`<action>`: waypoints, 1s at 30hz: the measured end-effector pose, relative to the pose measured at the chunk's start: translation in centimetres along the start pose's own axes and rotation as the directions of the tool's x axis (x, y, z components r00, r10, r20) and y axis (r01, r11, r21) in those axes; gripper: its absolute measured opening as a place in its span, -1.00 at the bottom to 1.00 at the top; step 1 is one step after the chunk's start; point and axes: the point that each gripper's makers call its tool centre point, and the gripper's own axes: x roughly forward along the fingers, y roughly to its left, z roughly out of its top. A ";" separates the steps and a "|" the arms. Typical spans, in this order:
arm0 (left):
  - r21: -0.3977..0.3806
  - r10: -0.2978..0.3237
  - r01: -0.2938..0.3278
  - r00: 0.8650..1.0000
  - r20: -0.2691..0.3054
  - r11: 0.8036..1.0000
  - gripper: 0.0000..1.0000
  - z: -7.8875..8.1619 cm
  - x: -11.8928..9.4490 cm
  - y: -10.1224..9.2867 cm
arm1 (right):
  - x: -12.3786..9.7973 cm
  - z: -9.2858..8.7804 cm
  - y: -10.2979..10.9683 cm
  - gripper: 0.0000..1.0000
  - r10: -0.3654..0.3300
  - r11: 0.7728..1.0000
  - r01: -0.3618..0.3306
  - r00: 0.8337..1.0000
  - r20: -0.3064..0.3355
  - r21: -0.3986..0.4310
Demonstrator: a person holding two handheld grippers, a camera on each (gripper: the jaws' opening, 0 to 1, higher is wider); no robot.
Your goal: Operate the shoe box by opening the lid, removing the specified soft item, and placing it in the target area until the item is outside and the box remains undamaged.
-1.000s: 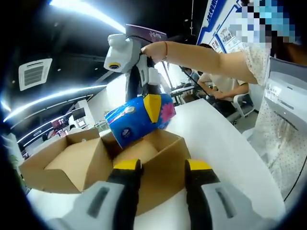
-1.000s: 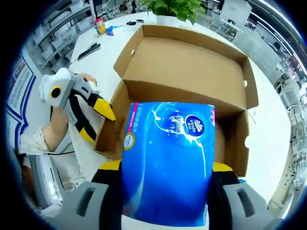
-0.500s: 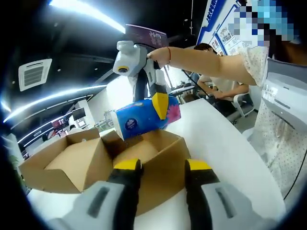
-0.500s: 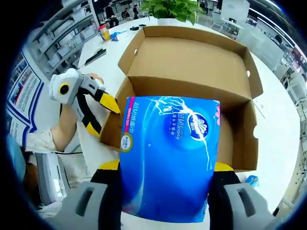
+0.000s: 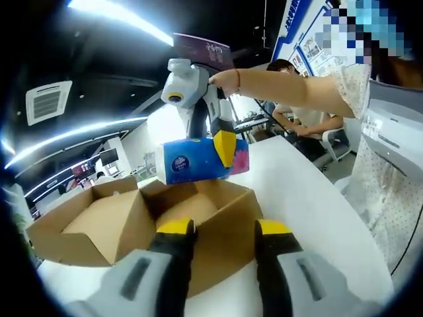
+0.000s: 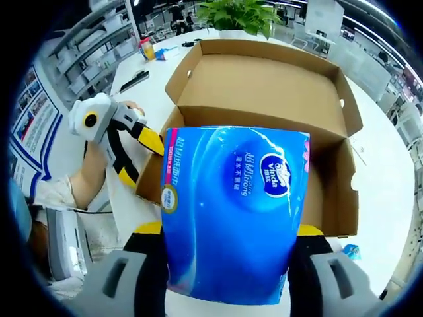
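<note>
Right tongs (image 6: 225,238) clamped around blue tissue pack (image 6: 232,211), above box (image 6: 264,86)

tissue pack (image 6: 232,211) hides box (image 6: 264,86) interior

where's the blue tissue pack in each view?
Left gripper view: blue tissue pack sits upper centre, clamped in the right tool, above the open shoe box.
Right gripper view: the pack covers the lower centre, gripped between that view's own jaws, over the box.
Shared landmark: the open cardboard box on the white table.
</note>
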 end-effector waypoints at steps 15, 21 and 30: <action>-0.003 -0.002 0.002 1.000 0.008 1.000 -0.27 0.0 0.0 0.0 | -0.6 -0.8 -0.2 0.43 -0.026 1.000 0.026 1.000 -0.008 -0.018; -0.004 -0.002 0.002 1.000 0.009 1.000 -0.27 -0.1 0.0 0.1 | -0.8 -2.1 -0.3 0.42 -0.034 0.999 0.033 0.999 -0.030 -0.016; -0.004 -0.001 0.001 1.000 0.009 1.000 -0.27 -0.1 0.0 0.1 | -1.1 -3.8 -0.6 0.41 -0.044 0.999 0.043 0.998 -0.052 -0.011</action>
